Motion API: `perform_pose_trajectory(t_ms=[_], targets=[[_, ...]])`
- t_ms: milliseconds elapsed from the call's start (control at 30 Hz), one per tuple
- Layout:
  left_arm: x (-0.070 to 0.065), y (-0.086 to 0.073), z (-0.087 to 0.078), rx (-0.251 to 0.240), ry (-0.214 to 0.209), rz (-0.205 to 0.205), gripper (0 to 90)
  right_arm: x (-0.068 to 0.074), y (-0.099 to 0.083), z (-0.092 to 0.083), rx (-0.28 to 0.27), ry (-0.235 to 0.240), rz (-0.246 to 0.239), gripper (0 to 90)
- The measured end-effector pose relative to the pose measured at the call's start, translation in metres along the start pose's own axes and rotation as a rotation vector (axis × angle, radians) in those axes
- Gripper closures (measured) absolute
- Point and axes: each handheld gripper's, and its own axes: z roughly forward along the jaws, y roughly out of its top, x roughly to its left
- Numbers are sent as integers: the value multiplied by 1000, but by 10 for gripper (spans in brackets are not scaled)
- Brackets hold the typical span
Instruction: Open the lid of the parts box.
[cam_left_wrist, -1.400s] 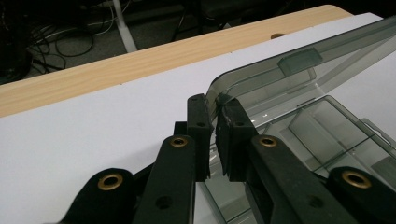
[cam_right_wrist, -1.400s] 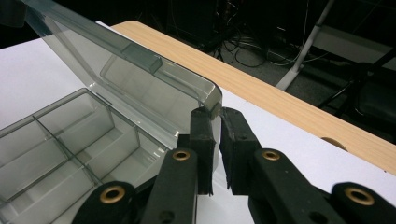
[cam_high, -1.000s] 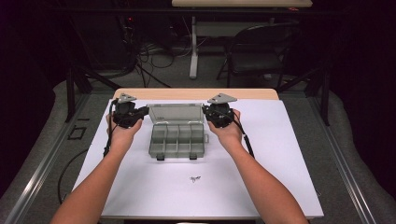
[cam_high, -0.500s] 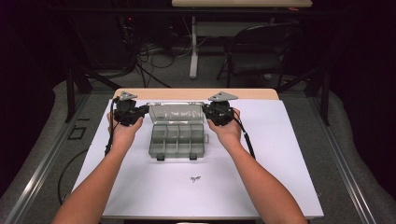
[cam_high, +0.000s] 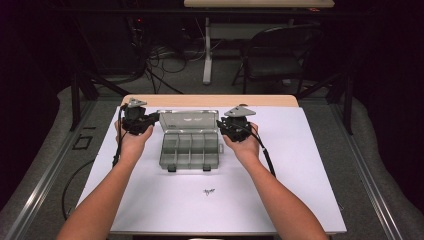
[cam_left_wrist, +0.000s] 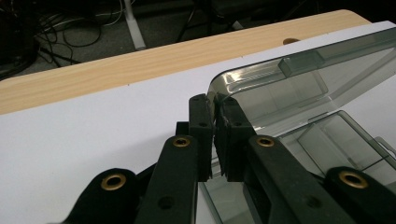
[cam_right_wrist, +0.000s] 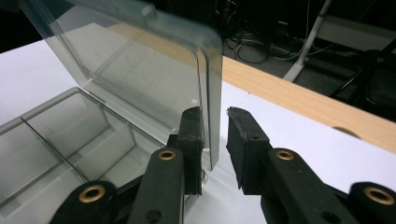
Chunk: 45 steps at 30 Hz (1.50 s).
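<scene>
Two handheld grippers attend one clear plastic compartment box (cam_high: 191, 149), which sits at the centre of the high view on a white board (cam_high: 300, 150) laid over a wooden table (cam_high: 210, 100). Its base lies flat, divided into compartments, with two dark latches on the near edge toward the bottom of the frame; I can make out nothing inside the compartments. Its hinged lid (cam_high: 189, 120) stands raised at the far side, tilted back toward the top of the frame. Left gripper (cam_high: 154, 118), left of centre in the high view: jaws pressed together on the lid's left corner, and in the left gripper view (cam_left_wrist: 214, 140) the smoky plastic edge is pinched between the two black pads. Right gripper (cam_high: 220, 125), right of centre: jaws have just been opening; in the right gripper view (cam_right_wrist: 215, 140) the lid's right edge (cam_right_wrist: 212, 93) stands between them, close against the left pad, with a clear gap to the right pad, so the jaws stand parted with no pinch on it. One small dark mark (cam_high: 209, 191) lies on the board below the box, well apart from it. Behind the table, in the upper right of the frame, one dark chair (cam_high: 280, 55) stands on the floor.
</scene>
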Motion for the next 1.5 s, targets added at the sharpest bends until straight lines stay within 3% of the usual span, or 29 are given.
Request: perform_pose_trajectory(t_ms=[633, 1100, 1500], targets=[[2, 3, 5, -8, 2, -13, 860, -2, -27, 24, 22, -17, 28, 780], [4, 4, 7, -18, 0, -17, 861, -2, -36, 38, 33, -37, 51, 800], [6, 5, 11, -24, -2, -33, 861, 0, -39, 45, 9, -55, 61, 838]])
